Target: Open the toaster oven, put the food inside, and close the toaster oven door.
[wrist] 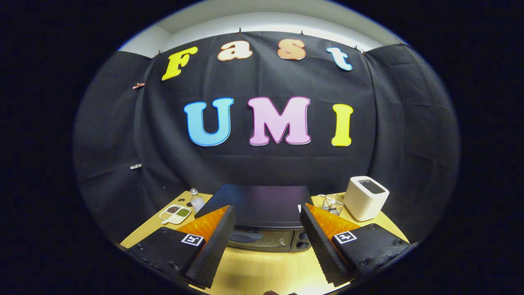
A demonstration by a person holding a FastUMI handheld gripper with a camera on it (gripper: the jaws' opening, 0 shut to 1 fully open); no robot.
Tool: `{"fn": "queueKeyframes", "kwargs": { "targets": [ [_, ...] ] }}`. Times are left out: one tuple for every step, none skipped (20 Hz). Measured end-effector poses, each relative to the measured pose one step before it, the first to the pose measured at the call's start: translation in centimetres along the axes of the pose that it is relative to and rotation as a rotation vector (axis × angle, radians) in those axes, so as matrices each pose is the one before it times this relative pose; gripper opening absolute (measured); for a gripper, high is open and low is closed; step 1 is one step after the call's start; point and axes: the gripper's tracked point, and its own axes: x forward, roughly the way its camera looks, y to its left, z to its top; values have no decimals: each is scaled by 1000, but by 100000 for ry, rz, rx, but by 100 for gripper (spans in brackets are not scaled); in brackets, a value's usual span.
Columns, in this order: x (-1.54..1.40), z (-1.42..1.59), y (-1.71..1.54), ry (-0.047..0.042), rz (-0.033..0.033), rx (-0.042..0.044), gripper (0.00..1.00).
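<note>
- on the far left of the desk (pixel 262 270) i see a small divided dish (pixel 175 214) with four compartments holding dark, tan and green contents; i cannot tell what they are.
- just right of that dish stands a small clear bottle (pixel 197 200), close to the black cloth wall behind the desk.
- my claw (pixel 266 234) hangs above the pale wooden desk with its two fingers spread wide and nothing held between them.
- the left finger (pixel 213 246) slants inward toward the middle; its inner face is ribbed.
- between and just beyond the fingers sits the toaster oven (pixel 262 217), a dark box seen from above and in front, at the middle of the desk.
- i see its flat dark top and a strip of its front with the glass door (pixel 256 238); the door looks closed. two round knobs (pixel 303 241) sit at the right end of that front.
- the right finger (pixel 323 241) mirrors the left one, apart from the oven.
- beyond the right finger lies a small wire rack or basket (pixel 332 204); what is in it is too small to tell.
- furthest right stands a white slot toaster (pixel 365 197), upright, with its dark slot facing up, well apart from the claw.
</note>
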Motion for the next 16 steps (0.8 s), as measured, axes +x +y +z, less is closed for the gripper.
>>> {"fn": "queueKeyframes", "kwargs": {
  "targets": [
    [-1092,293,-952,-2641,-2525,-2060,99],
    [-1097,272,-652,-1980,-1490,-1770,99],
    [-1175,233,-730,-1657,-1636,-1426,99],
    [-831,351,-597,-1435,-1260,-881,99],
    [-774,399,-591,-1513,-1541,-846,99],
    [-420,240,-544,-474,-1125,220,99],
    [-247,-60,-165,254,-394,944,98],
    [-61,-89,-111,704,-368,1271,98],
    [229,-41,-100,894,-370,1432,98],
    [155,25,-75,604,-557,968,98],
    [76,245,51,95,-132,1452,99],
    [180,239,189,-247,344,1172,99],
    [108,132,47,-290,83,-173,99],
    [98,-39,59,65,110,-821,99],
    [-6,-81,173,185,376,-654,99],
    [18,84,217,148,420,-407,99]
  ]
}}
